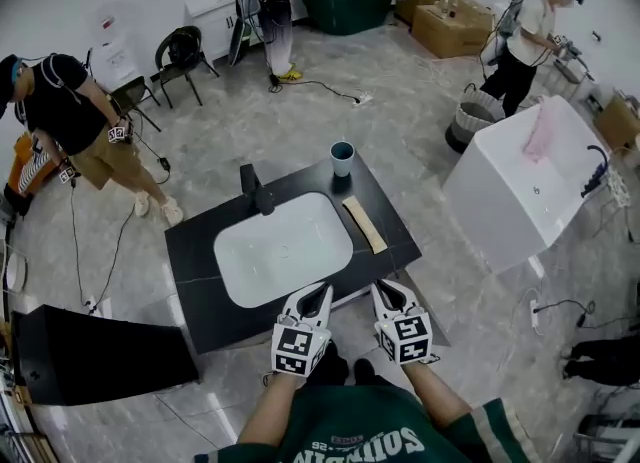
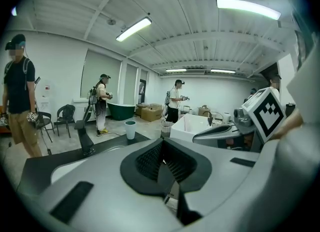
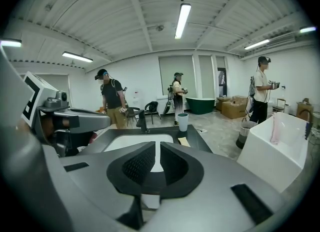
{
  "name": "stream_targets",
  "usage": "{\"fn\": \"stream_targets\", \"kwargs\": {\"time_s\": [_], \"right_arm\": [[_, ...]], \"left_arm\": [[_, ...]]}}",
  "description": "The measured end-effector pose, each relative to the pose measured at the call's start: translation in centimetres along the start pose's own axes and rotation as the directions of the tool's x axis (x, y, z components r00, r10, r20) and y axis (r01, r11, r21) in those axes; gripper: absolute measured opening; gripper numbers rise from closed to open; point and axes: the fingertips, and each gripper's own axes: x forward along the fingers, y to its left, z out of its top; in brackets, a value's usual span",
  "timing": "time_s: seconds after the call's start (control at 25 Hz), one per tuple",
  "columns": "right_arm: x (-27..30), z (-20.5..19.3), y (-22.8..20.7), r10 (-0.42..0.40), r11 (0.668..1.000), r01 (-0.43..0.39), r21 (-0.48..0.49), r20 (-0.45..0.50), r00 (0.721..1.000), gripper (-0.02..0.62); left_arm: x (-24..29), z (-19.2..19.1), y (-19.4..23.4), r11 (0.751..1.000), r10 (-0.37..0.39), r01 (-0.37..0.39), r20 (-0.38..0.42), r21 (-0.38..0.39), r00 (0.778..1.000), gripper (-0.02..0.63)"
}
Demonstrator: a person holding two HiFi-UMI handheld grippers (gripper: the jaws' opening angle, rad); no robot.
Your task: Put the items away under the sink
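Note:
A black vanity top [image 1: 205, 251] holds a white basin [image 1: 283, 247] and a black faucet [image 1: 255, 189]. A teal-rimmed cup [image 1: 342, 158] stands at its far right corner, and a flat beige strip [image 1: 365, 224] lies to the right of the basin. Both grippers hover side by side at the vanity's near edge, pointing toward the basin. My left gripper [image 1: 310, 296] [image 2: 162, 143] is shut and empty. My right gripper [image 1: 392, 293] [image 3: 159, 148] is also shut, with nothing between its pads. The right gripper view shows the cup [image 3: 183, 122] and the strip [image 3: 183, 141] ahead.
A white freestanding basin unit [image 1: 530, 186] stands to the right. A black panel [image 1: 100, 356] lies on the floor to the left. Three people stand around the room, the nearest [image 1: 70, 121] at the left. Cables cross the floor, and a basket [image 1: 475, 121] stands at the back right.

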Motion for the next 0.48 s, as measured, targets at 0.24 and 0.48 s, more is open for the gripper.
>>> {"fn": "stream_targets", "kwargs": {"time_s": [0.24, 0.48], "right_arm": [[4.5, -1.6, -2.4, -0.023, 0.999, 0.021, -0.03, -0.072, 0.997, 0.046], [8.9, -1.9, -4.1, -0.046, 0.996, 0.036, -0.082, -0.125, 0.991, 0.109]], "left_arm": [[2.4, -0.7, 1.0, 0.998, -0.053, 0.053, -0.025, -0.016, 0.998, 0.011], [3.7, -2.2, 2.8, 0.997, -0.064, 0.062, -0.058, -0.038, 0.996, 0.011]]}}
